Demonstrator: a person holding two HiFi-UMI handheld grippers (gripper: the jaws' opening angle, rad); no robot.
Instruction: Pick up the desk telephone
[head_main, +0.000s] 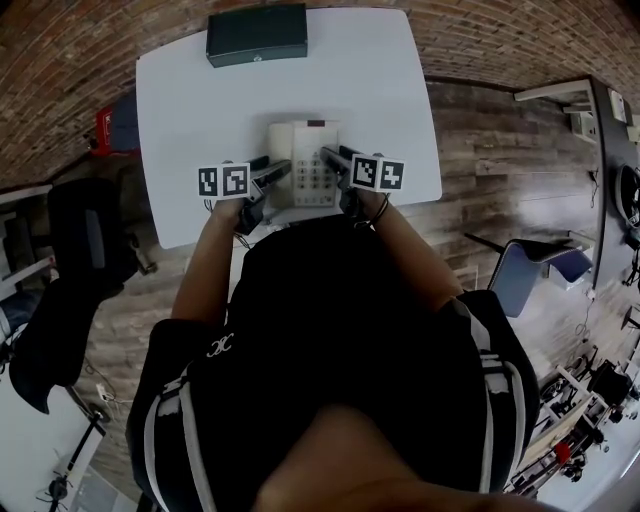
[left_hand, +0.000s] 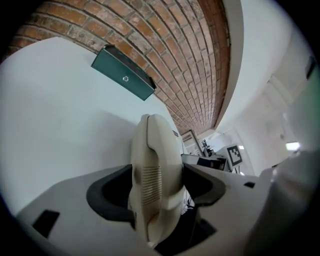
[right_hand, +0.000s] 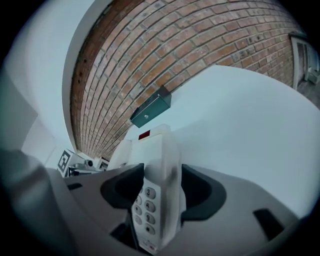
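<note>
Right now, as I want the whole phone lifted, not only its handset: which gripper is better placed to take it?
Probably the right gripper: it straddles the keypad side of the telephone, open. The left gripper straddles the handset, which might lift off alone.

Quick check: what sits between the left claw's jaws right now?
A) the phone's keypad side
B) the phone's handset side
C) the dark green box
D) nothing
B: the left gripper view shows the cream handset of the desk telephone standing between the open jaws of the left claw.
</note>
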